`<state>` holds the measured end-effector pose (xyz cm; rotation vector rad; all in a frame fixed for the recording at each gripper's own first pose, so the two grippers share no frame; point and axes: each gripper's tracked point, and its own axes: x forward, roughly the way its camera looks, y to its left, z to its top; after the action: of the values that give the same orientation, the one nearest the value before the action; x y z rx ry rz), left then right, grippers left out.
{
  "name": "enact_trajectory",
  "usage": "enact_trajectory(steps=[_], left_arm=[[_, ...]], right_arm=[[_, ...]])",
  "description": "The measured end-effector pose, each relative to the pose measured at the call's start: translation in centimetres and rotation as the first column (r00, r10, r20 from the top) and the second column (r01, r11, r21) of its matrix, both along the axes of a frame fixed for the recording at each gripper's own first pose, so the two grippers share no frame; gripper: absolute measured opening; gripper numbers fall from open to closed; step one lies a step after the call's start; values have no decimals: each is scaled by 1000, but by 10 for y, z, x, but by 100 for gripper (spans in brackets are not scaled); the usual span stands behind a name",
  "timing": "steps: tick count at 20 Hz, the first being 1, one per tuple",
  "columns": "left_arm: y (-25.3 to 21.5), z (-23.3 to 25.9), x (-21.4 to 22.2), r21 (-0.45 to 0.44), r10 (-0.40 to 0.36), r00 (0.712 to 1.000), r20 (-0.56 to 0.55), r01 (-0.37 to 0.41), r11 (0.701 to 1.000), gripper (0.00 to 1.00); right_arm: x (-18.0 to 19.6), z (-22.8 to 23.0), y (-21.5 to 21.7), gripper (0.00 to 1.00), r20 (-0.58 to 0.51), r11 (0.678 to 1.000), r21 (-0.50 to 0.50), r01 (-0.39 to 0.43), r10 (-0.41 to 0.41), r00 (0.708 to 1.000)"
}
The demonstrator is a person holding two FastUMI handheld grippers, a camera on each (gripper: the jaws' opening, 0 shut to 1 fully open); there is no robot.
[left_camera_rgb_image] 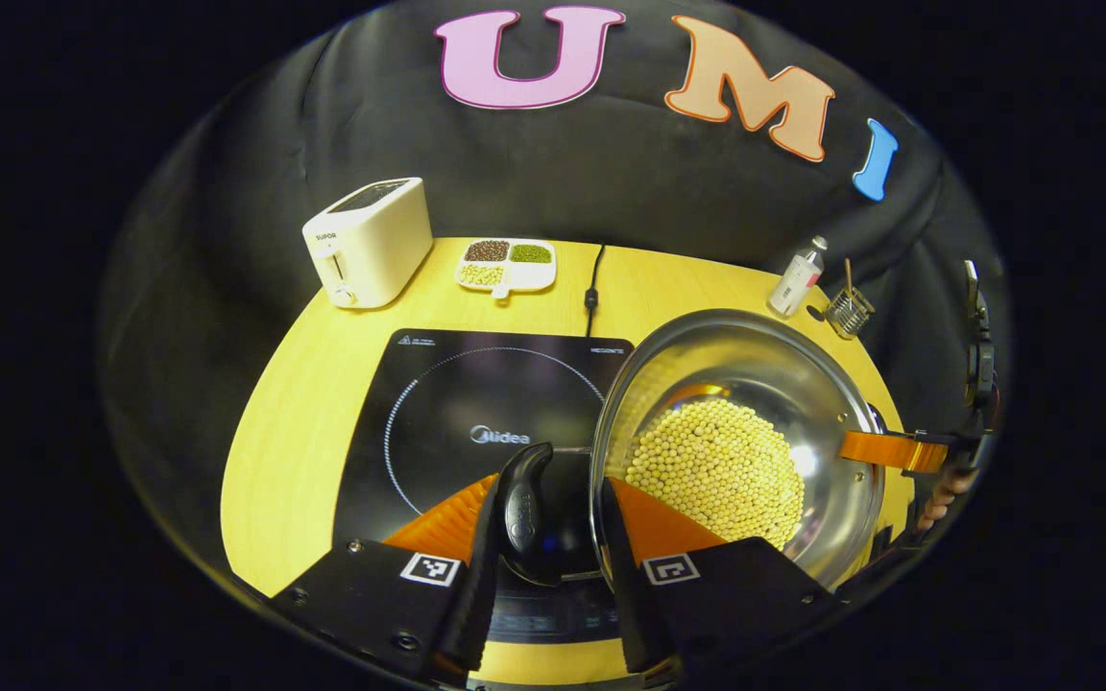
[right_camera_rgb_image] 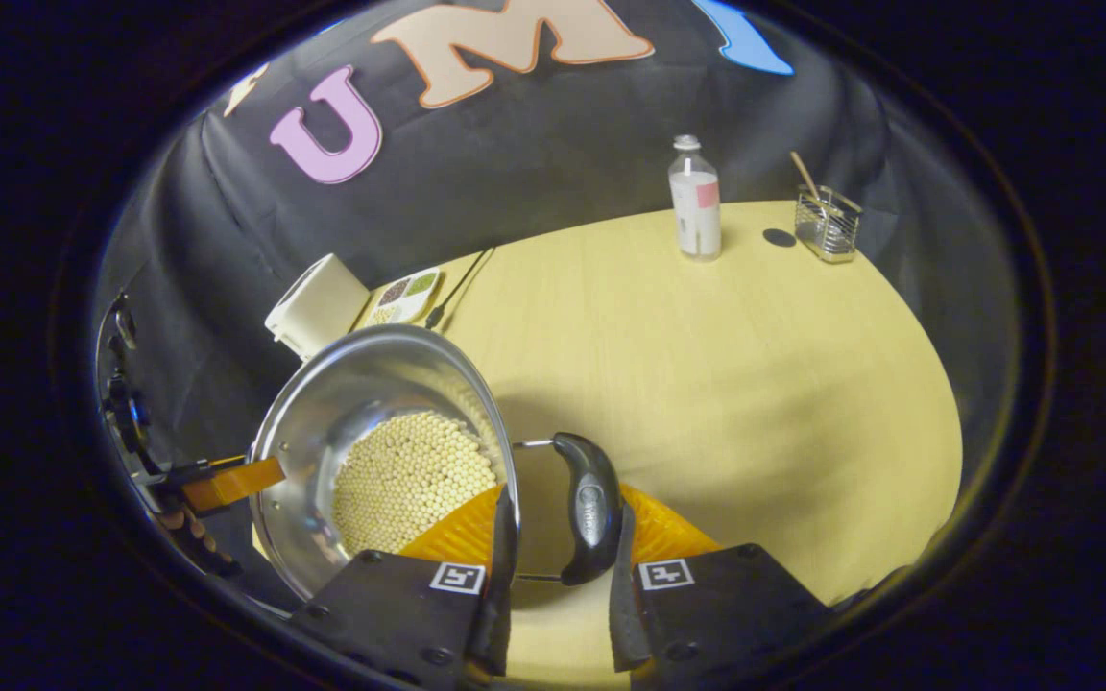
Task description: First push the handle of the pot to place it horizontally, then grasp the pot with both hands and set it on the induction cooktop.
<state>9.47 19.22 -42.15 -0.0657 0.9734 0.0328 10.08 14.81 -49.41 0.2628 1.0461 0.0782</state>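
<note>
A steel pot point(left_camera_rgb_image: 755, 374) holding pale beans point(left_camera_rgb_image: 716, 470) hangs between both grippers, overlapping the right edge of the black induction cooktop point(left_camera_rgb_image: 457, 403). My left gripper point(left_camera_rgb_image: 553, 489) is shut on the pot's near black side handle point(left_camera_rgb_image: 526, 499), with one finger by the rim. In the right gripper view, my right gripper point(right_camera_rgb_image: 565, 504) clasps the opposite handle point(right_camera_rgb_image: 589, 509) beside the pot point(right_camera_rgb_image: 342, 403). Each gripper also appears across the pot in the other's view: the right one point(left_camera_rgb_image: 937, 451) and the left one point(right_camera_rgb_image: 217, 485).
At the back of the wooden table point(right_camera_rgb_image: 707, 365) stand a cream toaster point(left_camera_rgb_image: 369, 240), a divided dish of beans point(left_camera_rgb_image: 505, 264), a small bottle point(right_camera_rgb_image: 694, 202) and a wire holder point(right_camera_rgb_image: 827, 226). The cooktop's cable point(left_camera_rgb_image: 592, 288) runs to the back edge.
</note>
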Motion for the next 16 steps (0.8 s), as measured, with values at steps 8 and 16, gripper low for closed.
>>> enact_trajectory(steps=[8,16], left_arm=[[101,-19,23,-67,-71,997,-9,70,995,54],[165,-15,40,-30,-78,996,45,79,996,54]], right_arm=[[3,-5,96,43,-18,994,-95,59,-61,998],[22,-16,156,43,-54,995,-73,64,-68,996]])
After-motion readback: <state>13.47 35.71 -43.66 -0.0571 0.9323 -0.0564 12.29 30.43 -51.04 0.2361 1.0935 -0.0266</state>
